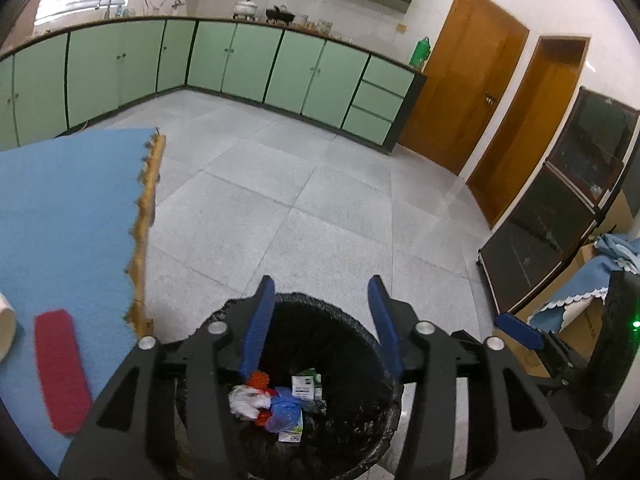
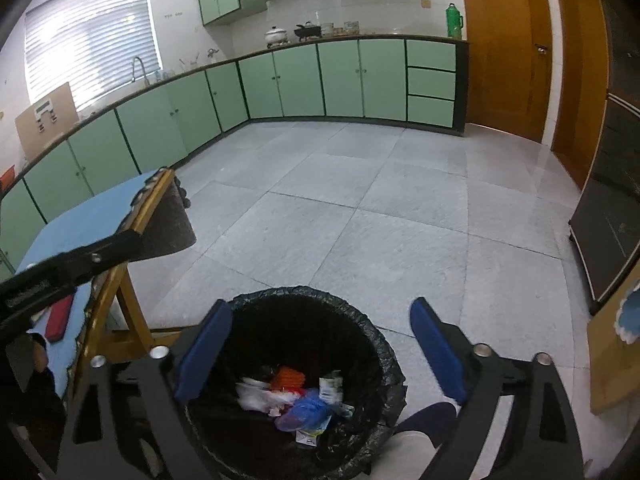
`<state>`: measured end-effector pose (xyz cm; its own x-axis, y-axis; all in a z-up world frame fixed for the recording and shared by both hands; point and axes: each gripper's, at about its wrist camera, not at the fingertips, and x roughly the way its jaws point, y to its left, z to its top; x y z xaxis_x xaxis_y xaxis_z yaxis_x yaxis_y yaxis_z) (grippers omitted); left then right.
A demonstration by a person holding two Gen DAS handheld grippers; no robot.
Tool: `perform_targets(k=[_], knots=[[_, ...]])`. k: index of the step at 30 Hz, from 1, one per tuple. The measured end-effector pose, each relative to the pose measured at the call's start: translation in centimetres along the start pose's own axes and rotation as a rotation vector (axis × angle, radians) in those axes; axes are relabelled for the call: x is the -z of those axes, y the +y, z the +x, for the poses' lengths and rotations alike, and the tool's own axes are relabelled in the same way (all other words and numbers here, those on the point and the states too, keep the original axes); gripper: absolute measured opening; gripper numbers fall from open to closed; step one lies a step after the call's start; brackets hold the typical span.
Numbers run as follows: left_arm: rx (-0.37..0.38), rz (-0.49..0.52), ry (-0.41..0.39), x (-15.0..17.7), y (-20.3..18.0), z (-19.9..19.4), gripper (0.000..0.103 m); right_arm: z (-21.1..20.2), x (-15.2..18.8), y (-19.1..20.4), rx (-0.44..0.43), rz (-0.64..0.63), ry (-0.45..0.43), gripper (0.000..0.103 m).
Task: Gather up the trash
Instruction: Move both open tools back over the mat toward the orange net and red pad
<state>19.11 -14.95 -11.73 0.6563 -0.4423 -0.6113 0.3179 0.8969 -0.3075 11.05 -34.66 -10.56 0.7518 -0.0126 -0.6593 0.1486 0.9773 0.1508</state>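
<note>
A wide stretch of grey tiled floor (image 2: 360, 208) is lying open ahead of both grippers, running clear to the green base cabinets (image 2: 304, 80) along the far walls and to the wooden doors (image 2: 504, 52) on the right. A dark glass-fronted cabinet (image 1: 560, 216) is standing along the right-hand wall.

On the left, a table covered by a blue mat (image 1: 68, 216) is ending in a jagged mat edge over a wooden rim, and that edge is sitting just beside the bin. A red flat pad (image 1: 60, 368) is lying on the mat near its near corner.

A round bin lined with a black bag (image 2: 384, 364) is standing on the floor directly below both grippers, its crinkled liner folded over the rim. Inside at the bottom the trash (image 2: 296, 400) is lying in a loose heap: white crumpled paper, a blue plastic bag, an orange piece and small printed cartons.

The left gripper (image 1: 322, 292) is hovering over the bin mouth with its blue fingers (image 1: 260, 320) standing apart, roughly half spread, and nothing between them. The right gripper (image 2: 320, 316) is hanging over the same opening with its blue fingers (image 2: 436, 344) spread very wide, nearly spanning the rim, also gripping nothing and touching nothing that shows. Each tool is showing at the side edge of the other's view.
</note>
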Motion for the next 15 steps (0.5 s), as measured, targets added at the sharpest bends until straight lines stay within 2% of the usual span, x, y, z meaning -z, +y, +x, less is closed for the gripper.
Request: perform_targets(k=[7, 15], knots=[[-0.057, 0.031, -0.105, -1.3, 1.4, -5.7, 0.062, -2.8, -0.9, 2.2, -0.026, -0.013, -0.066, 0.097], [-0.199, -0.006, -0.176, -0.5, 5.1, -12.4, 0.069, -5.4, -1.1, 8.4, -0.111, -0.092, -0.144, 0.097]])
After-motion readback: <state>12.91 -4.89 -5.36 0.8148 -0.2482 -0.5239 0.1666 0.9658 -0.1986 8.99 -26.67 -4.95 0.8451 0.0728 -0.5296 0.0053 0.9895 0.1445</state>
